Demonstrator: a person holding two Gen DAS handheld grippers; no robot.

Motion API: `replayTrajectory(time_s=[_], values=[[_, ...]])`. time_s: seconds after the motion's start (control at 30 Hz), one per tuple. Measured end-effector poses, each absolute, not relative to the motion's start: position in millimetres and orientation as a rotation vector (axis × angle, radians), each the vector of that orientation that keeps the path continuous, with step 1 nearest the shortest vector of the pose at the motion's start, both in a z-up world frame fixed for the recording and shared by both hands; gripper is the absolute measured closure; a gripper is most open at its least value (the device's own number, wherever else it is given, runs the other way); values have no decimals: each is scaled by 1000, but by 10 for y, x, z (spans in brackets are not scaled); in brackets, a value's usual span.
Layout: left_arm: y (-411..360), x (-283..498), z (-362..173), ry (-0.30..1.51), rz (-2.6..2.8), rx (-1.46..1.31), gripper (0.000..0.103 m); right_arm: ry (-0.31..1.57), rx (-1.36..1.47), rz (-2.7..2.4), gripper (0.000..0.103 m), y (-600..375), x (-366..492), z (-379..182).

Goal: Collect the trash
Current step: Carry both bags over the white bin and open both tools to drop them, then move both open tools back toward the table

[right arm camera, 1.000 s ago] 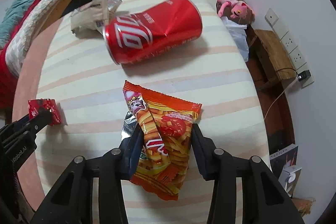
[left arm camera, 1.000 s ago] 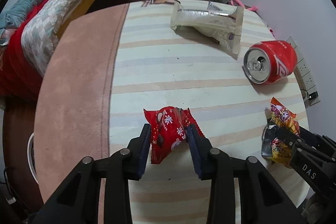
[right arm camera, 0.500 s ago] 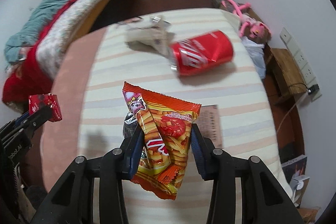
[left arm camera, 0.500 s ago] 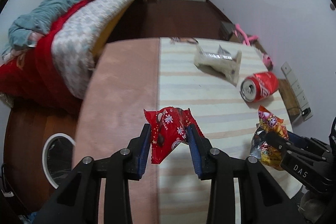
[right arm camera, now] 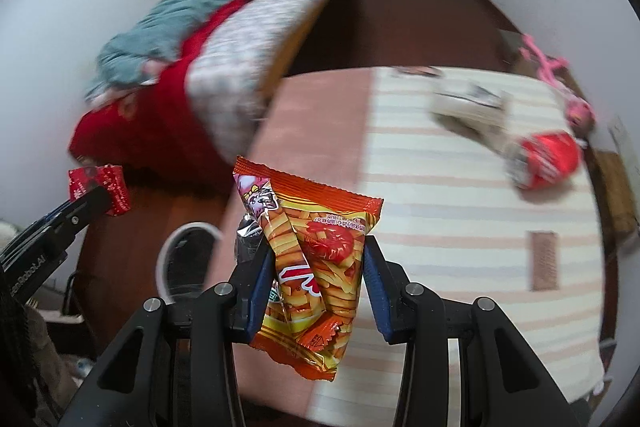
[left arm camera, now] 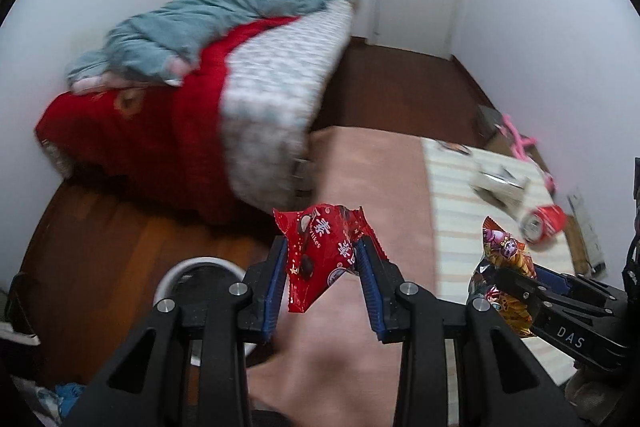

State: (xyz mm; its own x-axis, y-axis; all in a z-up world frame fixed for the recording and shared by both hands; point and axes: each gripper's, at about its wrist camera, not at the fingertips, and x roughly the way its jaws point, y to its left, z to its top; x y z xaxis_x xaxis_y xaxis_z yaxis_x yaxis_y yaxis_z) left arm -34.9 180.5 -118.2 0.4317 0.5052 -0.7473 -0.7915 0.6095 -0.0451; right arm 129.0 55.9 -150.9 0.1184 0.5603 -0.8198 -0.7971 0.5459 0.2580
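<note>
My left gripper [left arm camera: 322, 255] is shut on a red snack wrapper [left arm camera: 324, 255], held in the air above the table's left edge. My right gripper [right arm camera: 318, 263] is shut on an orange chip bag [right arm camera: 316, 259], also lifted off the table. Each shows in the other's view: the chip bag [left arm camera: 504, 267] at the right, the red wrapper [right arm camera: 100, 187] at the left. A white-rimmed bin [right arm camera: 180, 259] stands on the floor below, its rim [left arm camera: 200, 263] partly hidden behind the fingers. A red can [right arm camera: 548, 163] and a pale wrapper [right arm camera: 468, 107] lie on the striped cloth.
The round table [right arm camera: 320, 115] has a pink part and a striped cloth [right arm camera: 460, 195]. A bed with red and teal bedding [left arm camera: 200, 87] stands close behind the bin. A pink toy [left arm camera: 520, 143] lies beyond the table. Dark wooden floor [left arm camera: 100, 227] surrounds the bin.
Both grippers rose and swung left, away from the table's middle, still holding their wrappers. The bed and the bin on the floor have come into view; the can and pale wrapper receded to the right.
</note>
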Motion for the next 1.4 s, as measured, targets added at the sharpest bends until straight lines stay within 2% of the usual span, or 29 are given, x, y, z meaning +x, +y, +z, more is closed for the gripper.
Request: replayTrajectory(time_s=[0.17, 0.33, 0.67, 0.9, 1.0, 1.07, 1.1, 1.13, 1.2, 1.23, 1.27, 1.4], values=[[2240, -1005, -1210, 747, 942, -475, 72, 1052, -318, 1133, 58, 1250, 650, -1499], [2665, -1524, -1547, 786, 992, -584, 72, 1109, -417, 1211, 58, 1986, 62, -1916], [3737, -2201, -3196, 997, 937, -1004, 72, 1295, -690, 1177, 59, 3141, -488, -3351], [4164, -2151, -3925, 1085, 890, -1138, 70, 1429, -794, 1110, 58, 3609, -576, -4162], [4263, -2160, -4066, 1106, 892, -1169, 52, 1486, -814, 1099, 58, 3708, -639, -4409], [4308, -2221, -4099, 1106, 903, -1191, 20, 1524, -821, 1096, 53, 3747, -670, -4557], [4319, -2253, -4108, 1102, 911, -1200, 15, 1548, -819, 1099, 51, 3763, -691, -4611], [4335, -2294, -4109, 1101, 917, -1206, 12, 1574, -814, 1107, 49, 3773, -708, -4651], [4334, -2388, -4112, 1099, 941, -1223, 10, 1612, -799, 1120, 39, 3772, -700, -4683], [4346, -2431, -4120, 1099, 952, -1225, 4, 1626, -789, 1129, 28, 3770, -692, -4682], [4330, -2491, -4098, 1091, 970, -1227, 2, 1628, -786, 1135, 20, 3739, -704, -4653], [4266, -2660, -3973, 1078, 1039, -1187, 2, 1606, -798, 1164, 6, 3716, -714, -4527]])
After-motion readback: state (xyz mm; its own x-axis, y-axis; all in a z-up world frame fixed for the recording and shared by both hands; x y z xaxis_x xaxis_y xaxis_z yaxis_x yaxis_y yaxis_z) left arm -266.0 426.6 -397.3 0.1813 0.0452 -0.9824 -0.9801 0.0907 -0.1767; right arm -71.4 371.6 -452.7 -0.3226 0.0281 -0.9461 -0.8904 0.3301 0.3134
